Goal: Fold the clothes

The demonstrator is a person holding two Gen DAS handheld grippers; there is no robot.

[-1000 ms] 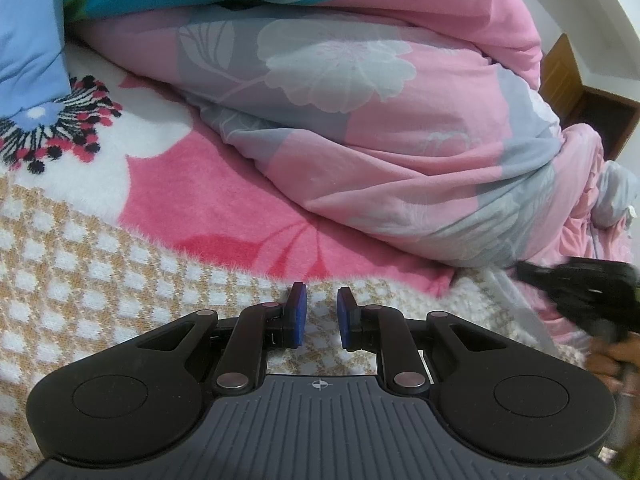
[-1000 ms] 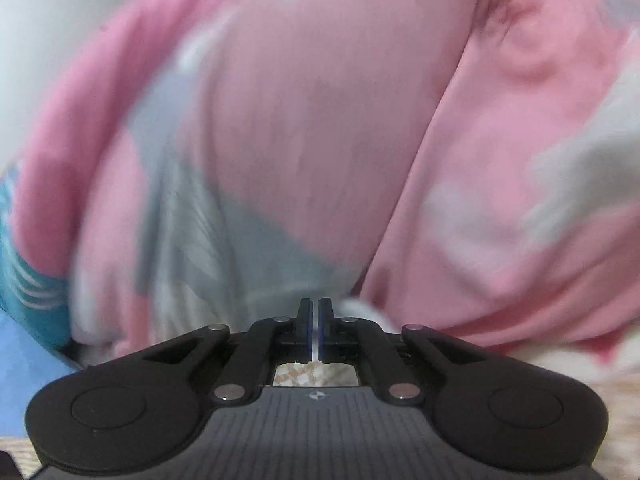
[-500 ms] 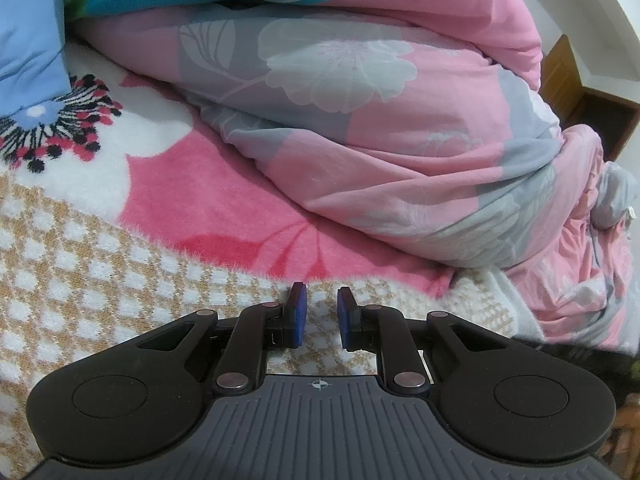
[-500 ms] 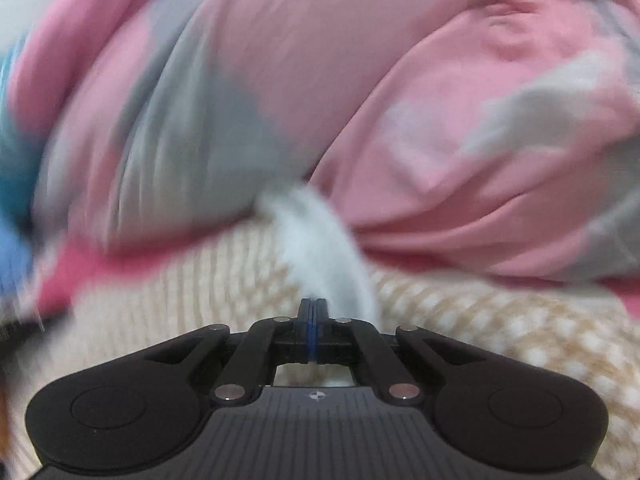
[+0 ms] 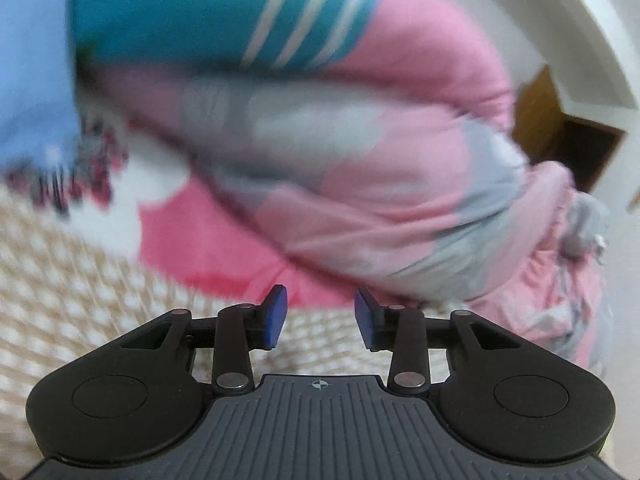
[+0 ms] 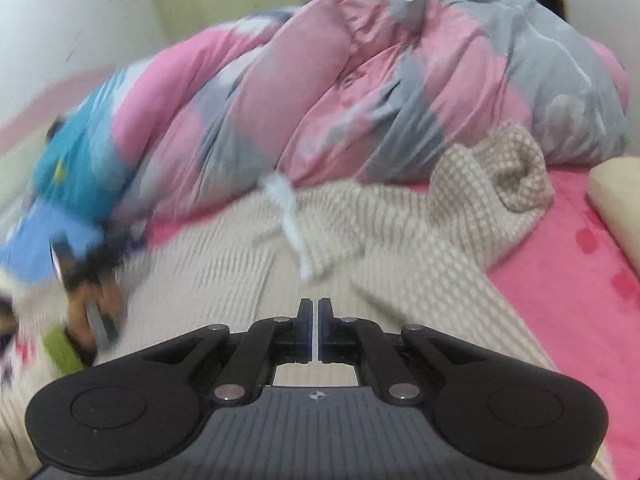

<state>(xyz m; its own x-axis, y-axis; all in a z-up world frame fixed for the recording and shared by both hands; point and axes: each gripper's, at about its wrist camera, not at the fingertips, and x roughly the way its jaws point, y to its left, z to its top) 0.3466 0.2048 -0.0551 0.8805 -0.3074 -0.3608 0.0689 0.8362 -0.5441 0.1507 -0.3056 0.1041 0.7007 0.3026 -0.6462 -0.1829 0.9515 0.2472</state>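
A beige checked knit garment (image 6: 400, 240) lies spread on the bed, one sleeve end rolled up (image 6: 520, 176) and a white edge (image 6: 288, 208) showing near the quilt. My right gripper (image 6: 318, 328) hovers over its near part, shut with nothing visible between the fingers. At the left of the right wrist view a hand holds my left gripper (image 6: 88, 300) over the garment's left side. In the blurred left wrist view my left gripper (image 5: 320, 316) is open and empty above the beige garment (image 5: 60, 280).
A bulky pink and grey quilt (image 6: 360, 100) is heaped behind the garment. Teal and blue clothes (image 6: 80, 160) lie at its left end. Pink fleece bedding (image 6: 560, 280) shows to the right, with a cream pillow (image 6: 616, 200) at the far right edge.
My left gripper's fingers have spread wider and its view has blurred with motion. My right gripper has drawn back from the quilt, so the spread garment now shows.
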